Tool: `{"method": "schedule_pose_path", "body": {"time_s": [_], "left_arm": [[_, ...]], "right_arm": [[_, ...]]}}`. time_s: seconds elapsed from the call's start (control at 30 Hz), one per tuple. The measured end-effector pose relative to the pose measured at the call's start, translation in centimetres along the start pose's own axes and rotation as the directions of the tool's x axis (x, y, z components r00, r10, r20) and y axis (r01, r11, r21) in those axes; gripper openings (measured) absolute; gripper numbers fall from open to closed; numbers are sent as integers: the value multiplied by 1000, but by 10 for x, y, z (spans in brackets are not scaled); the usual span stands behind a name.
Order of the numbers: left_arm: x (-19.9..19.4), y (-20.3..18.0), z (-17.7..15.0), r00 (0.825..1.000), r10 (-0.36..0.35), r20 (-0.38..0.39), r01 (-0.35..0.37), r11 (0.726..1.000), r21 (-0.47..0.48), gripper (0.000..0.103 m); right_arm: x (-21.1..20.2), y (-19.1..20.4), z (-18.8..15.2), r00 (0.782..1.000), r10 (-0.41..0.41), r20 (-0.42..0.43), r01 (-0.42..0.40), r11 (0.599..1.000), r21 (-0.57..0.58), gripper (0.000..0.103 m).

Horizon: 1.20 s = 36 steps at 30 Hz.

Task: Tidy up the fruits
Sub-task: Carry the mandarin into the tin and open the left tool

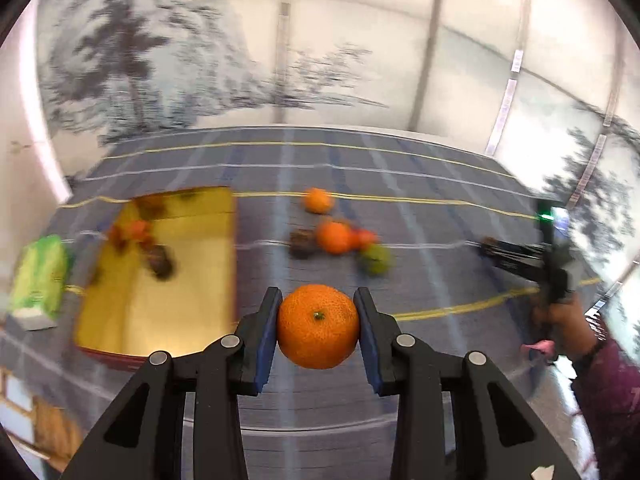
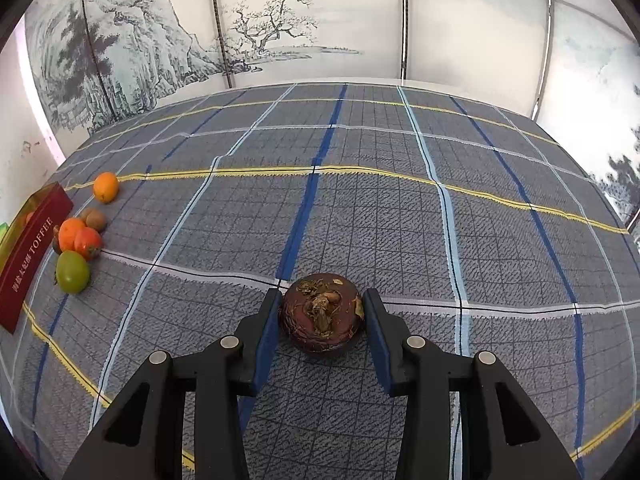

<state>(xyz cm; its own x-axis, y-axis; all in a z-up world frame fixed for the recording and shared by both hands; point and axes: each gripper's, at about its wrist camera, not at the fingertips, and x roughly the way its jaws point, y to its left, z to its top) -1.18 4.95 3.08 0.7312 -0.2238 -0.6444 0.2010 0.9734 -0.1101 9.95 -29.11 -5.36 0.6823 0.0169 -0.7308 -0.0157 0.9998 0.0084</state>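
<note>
At far left of the left wrist view, a gold tray holds several blurred fruits. Lower centre, left gripper jaws clamp a mandarin above the plaid cloth. Right wrist view: loose fruits cluster at left edge beside a red toffee box. Lower centre, right gripper jaws close around a dark brown round fruit resting on cloth.
</note>
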Motion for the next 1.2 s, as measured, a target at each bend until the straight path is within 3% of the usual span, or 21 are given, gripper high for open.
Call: {"method": "schedule_pose_path", "body": {"time_s": [0.17,0.3,0.57,1.2], "left_arm": [[5,56,5,993,118,27,-118,993,-26,33],[23,94,5,976,218,27,-217,976,-14,33],[57,141,-3,970,241,-24,-242,969,-42,33],[90,155,-7,959,279,-53,-280,960,-8,34]], "right_arm": [[0,1,0,1000,-8,-2,8,1000,-7,42],[1,3,2,1000,-15,-4,15,1000,-15,42],[2,6,2,999,-33,-6,33,999,-33,42],[3,8,2,999,-43,-6,42,998,-42,42]]}}
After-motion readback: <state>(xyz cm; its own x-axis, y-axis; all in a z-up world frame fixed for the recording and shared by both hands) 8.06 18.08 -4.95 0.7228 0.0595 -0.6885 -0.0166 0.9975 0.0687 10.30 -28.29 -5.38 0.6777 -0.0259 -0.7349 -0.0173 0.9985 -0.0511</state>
